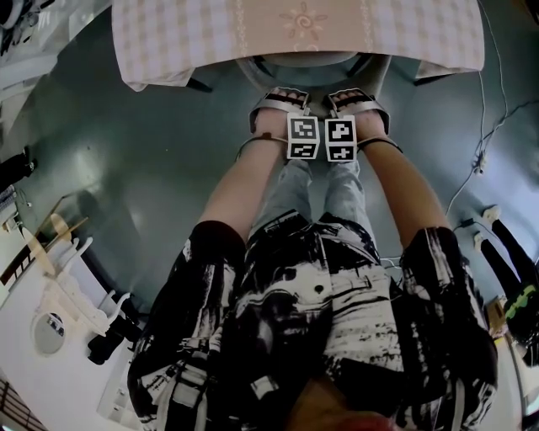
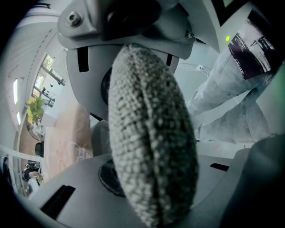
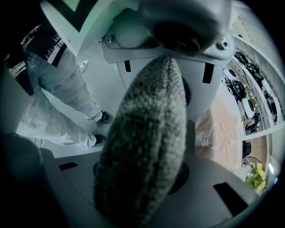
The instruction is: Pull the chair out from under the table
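The chair [image 1: 295, 66] is tucked under a table covered by a pink checked tablecloth [image 1: 295, 25]; only its grey rounded back shows at the cloth's edge. Both arms reach forward side by side to it. My left gripper [image 1: 278, 105] and right gripper [image 1: 358, 101] sit on the top of the back, with their marker cubes touching. In the left gripper view, the grey woven padded edge of the chair back [image 2: 153, 111] fills the gap of the left gripper [image 2: 151, 142], jaws pressing on it. The right gripper [image 3: 147, 147] is shut on the same padded edge [image 3: 151, 107].
Dark table legs [image 1: 198, 84] stand on the grey-green floor either side of the chair. A white rack [image 1: 59, 311] is at lower left. Cables [image 1: 480, 151] trail on the floor at right. The person's jeans and shoes [image 3: 102, 118] stand just behind the chair.
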